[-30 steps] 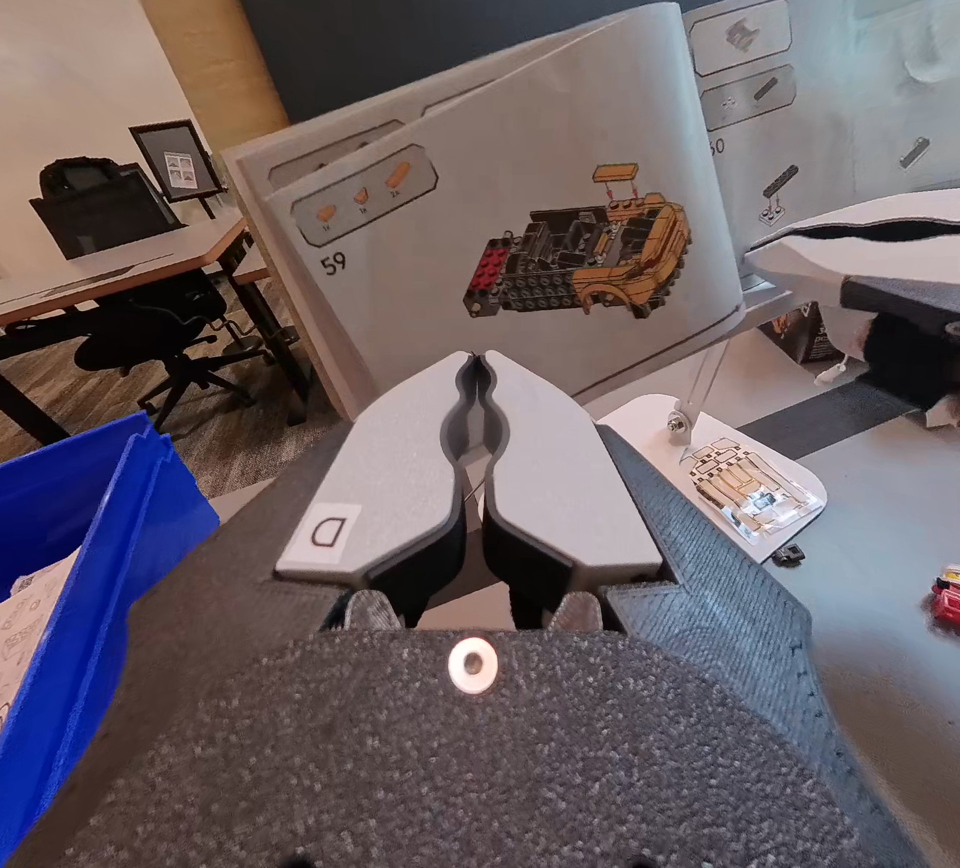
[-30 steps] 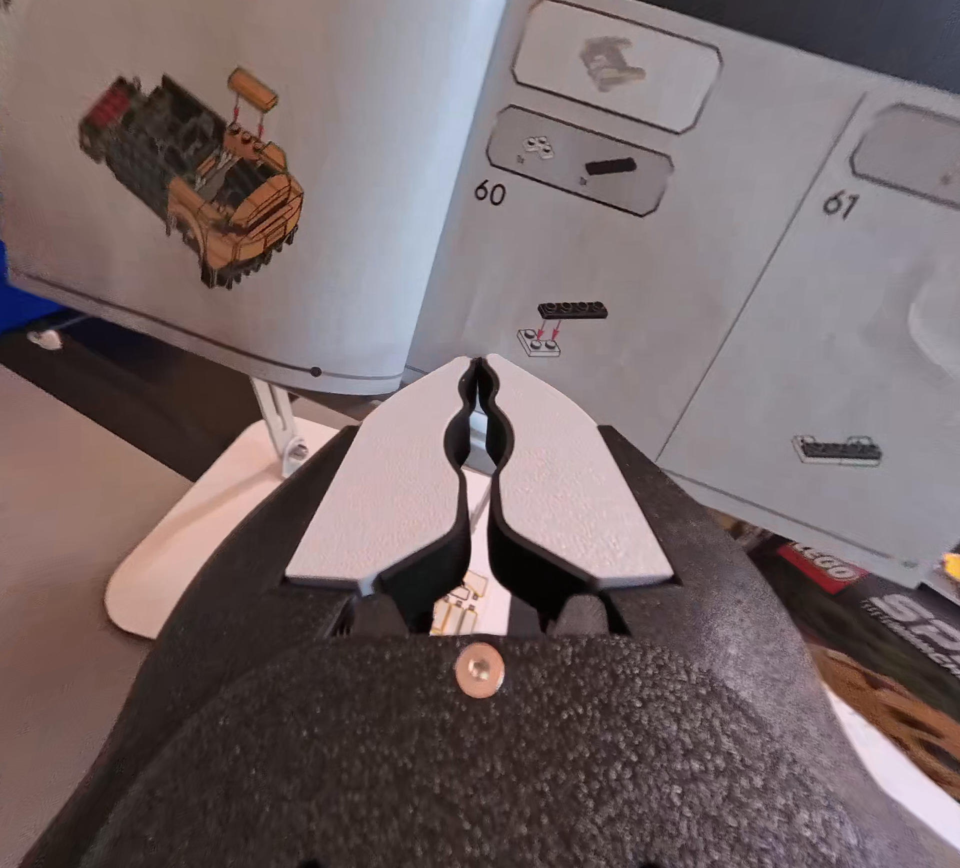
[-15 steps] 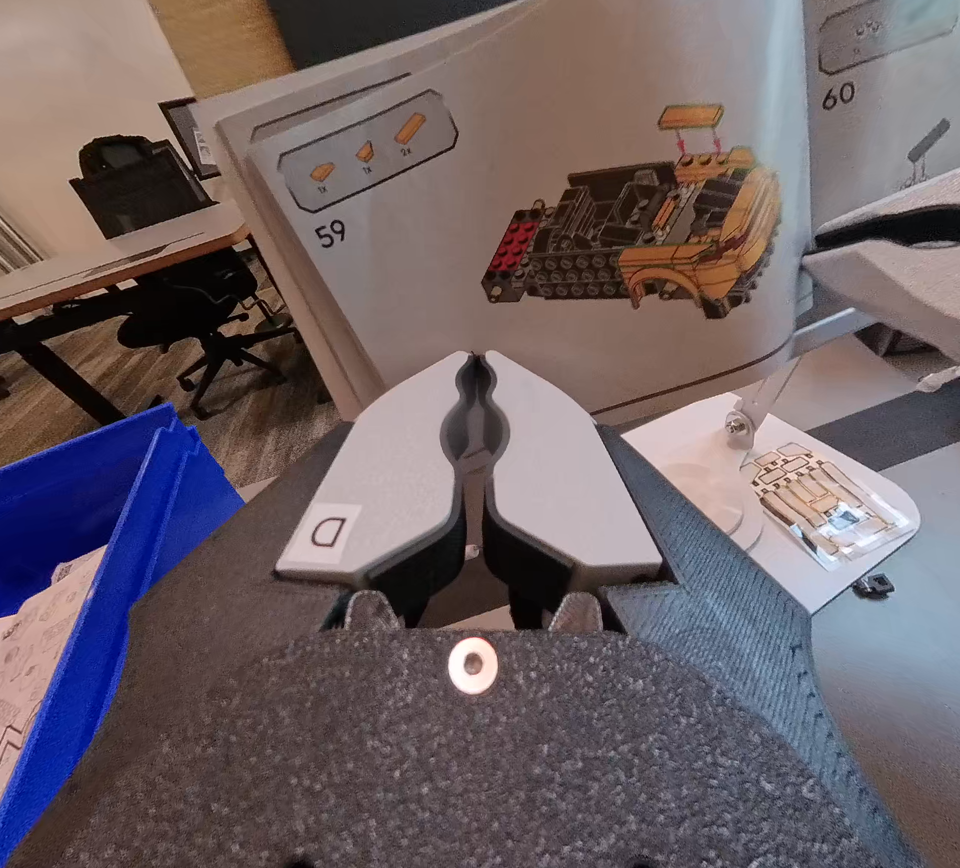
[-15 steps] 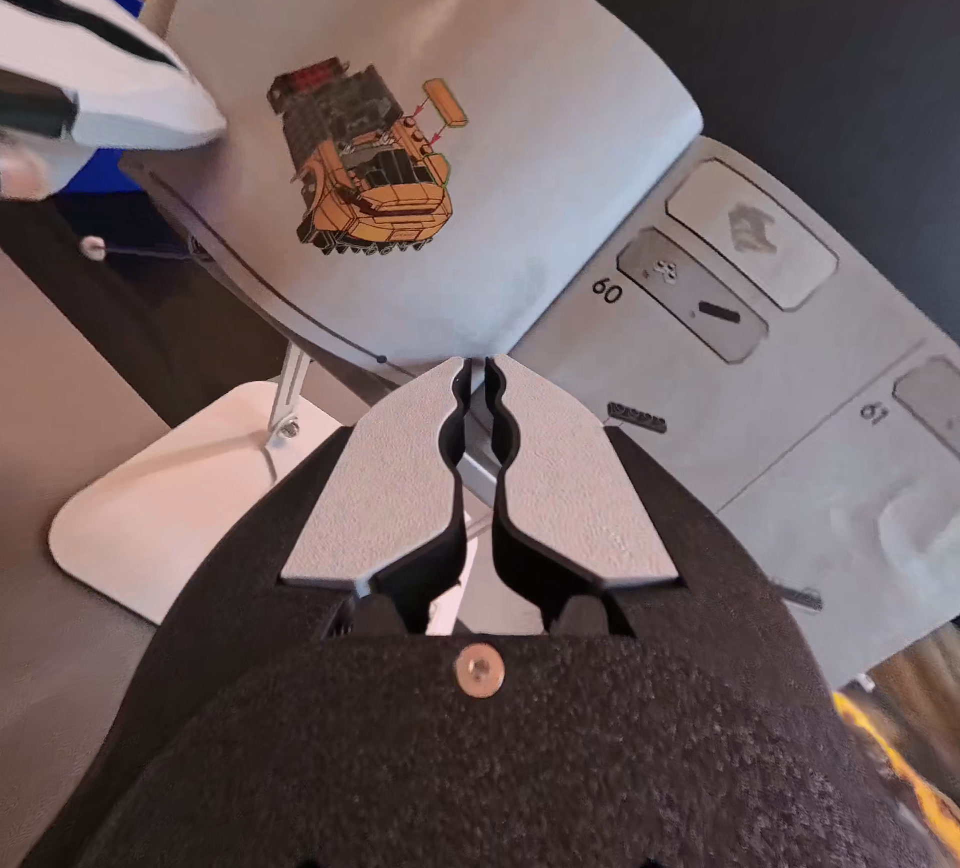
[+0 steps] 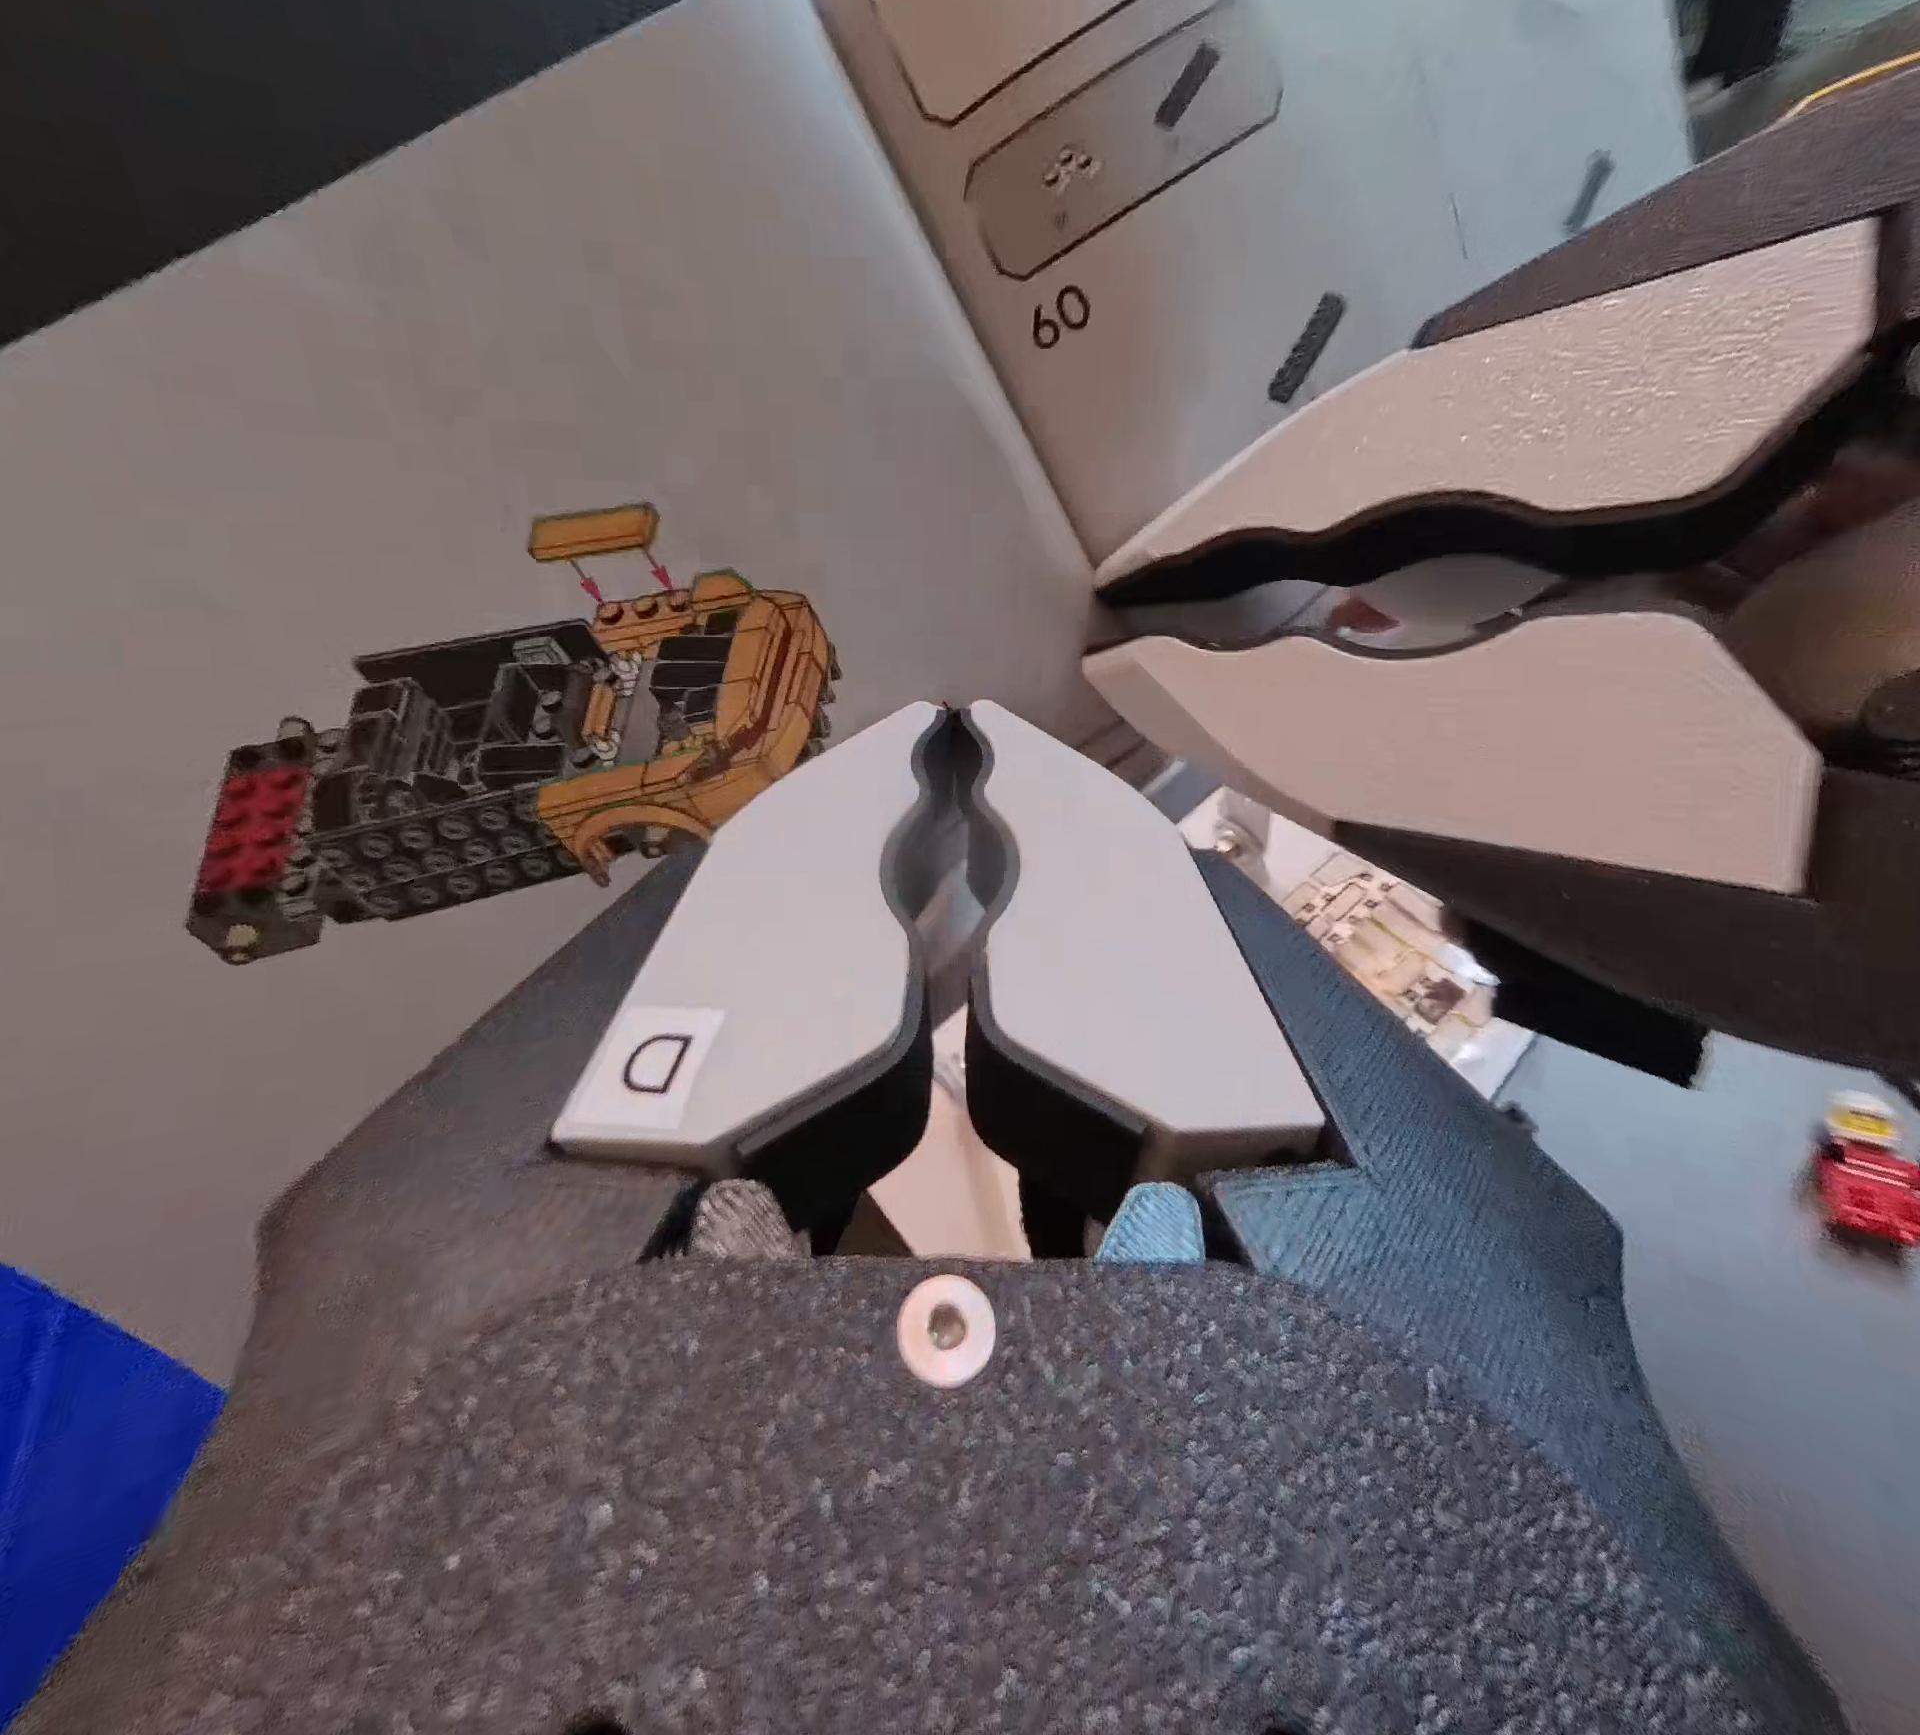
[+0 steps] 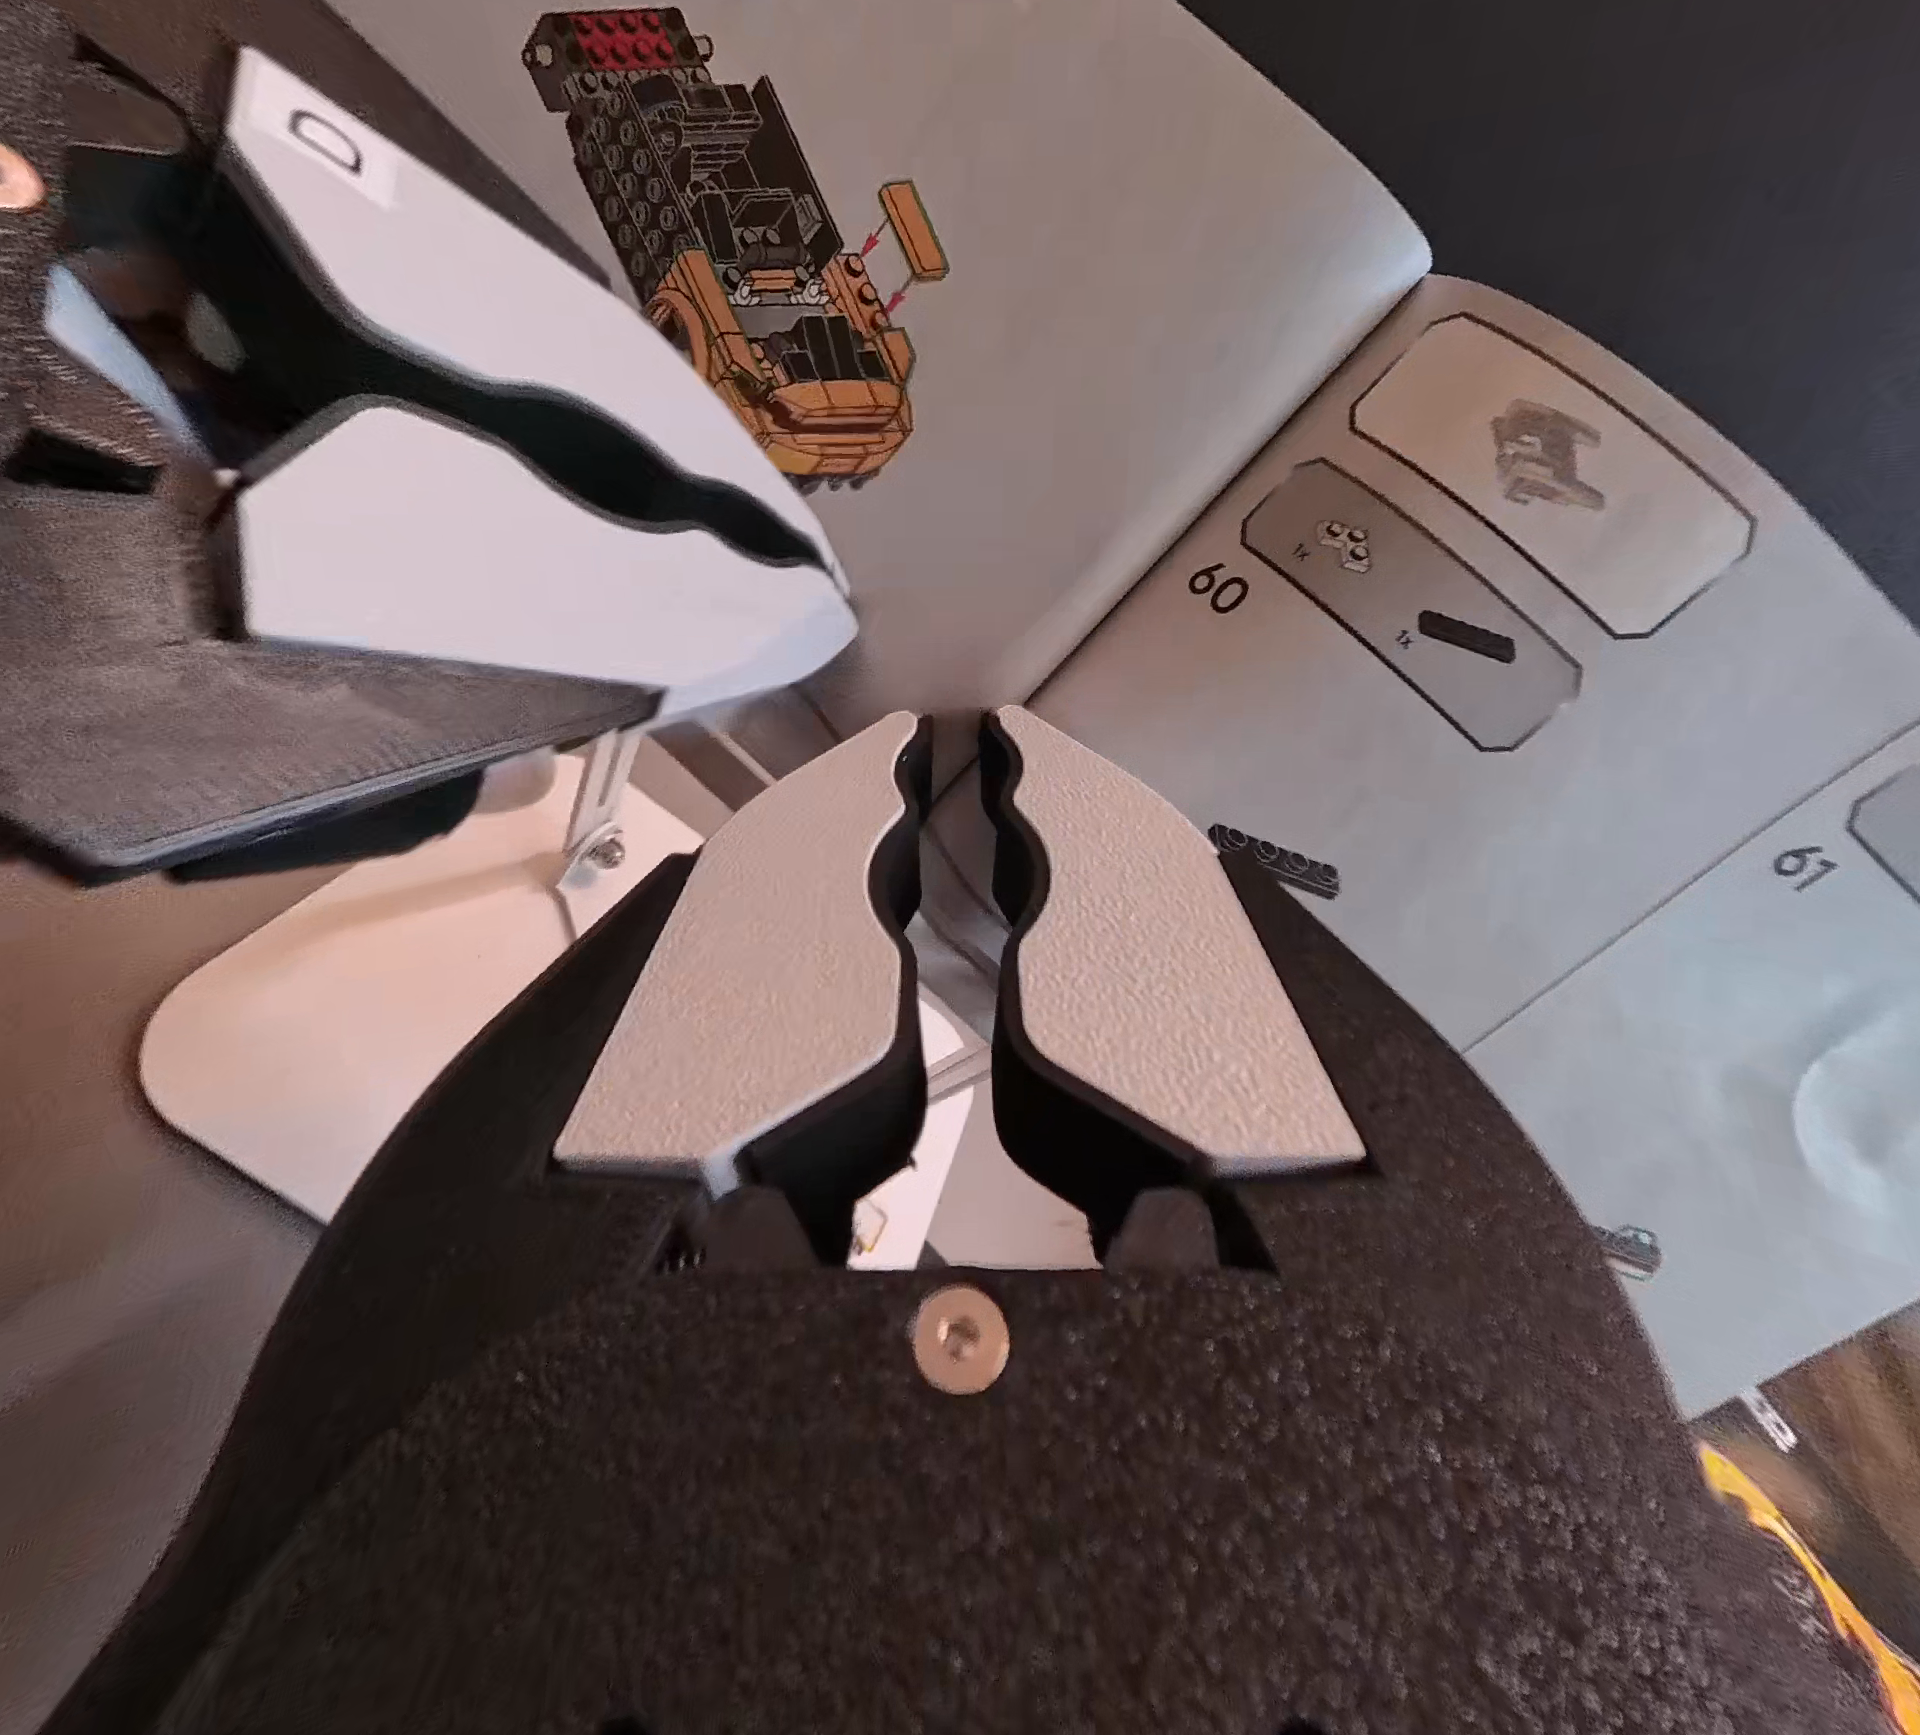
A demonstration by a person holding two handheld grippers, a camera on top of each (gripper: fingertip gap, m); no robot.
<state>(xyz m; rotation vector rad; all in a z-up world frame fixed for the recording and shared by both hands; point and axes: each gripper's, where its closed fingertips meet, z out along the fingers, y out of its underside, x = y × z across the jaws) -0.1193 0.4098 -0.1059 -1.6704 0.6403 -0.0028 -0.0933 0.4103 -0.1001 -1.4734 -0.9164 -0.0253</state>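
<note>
- Grey-plated fingers of the left gripper [image 5: 948, 709] are meeting at their tips, clenched with nothing visible between them, and they are pointing at the lower edge of the booklet's left page, right by it; whether the tips are touching the paper cannot be told.
- Pale fingers of the right gripper [image 6: 954, 721] are standing slightly parted, released, with the booklet's centre fold lying just beyond the narrow gap; no pad is pressing on paper, so nothing is being held.
- Both grippers are crowding the same spot near the bottom of the fold, the right one reaching in from the side in the left wrist view [image 5: 1101, 615], probably because that is where the pages can be reached.
- Propped behind them, the open instruction booklet [image 6: 1091, 158] is leaning on a white stand [image 6: 343, 1041] whose thin metal strut [image 6: 597, 812] is keeping the pages upright and facing the grippers; the left page is bulging forward in a curve.
- Farther off on the grey tabletop [image 5: 1621, 1155], a small red toy piece [image 5: 1865, 1192] is lying to the right, blurred, and a blue bin [image 5: 73, 1405] is showing at the lower left edge.
</note>
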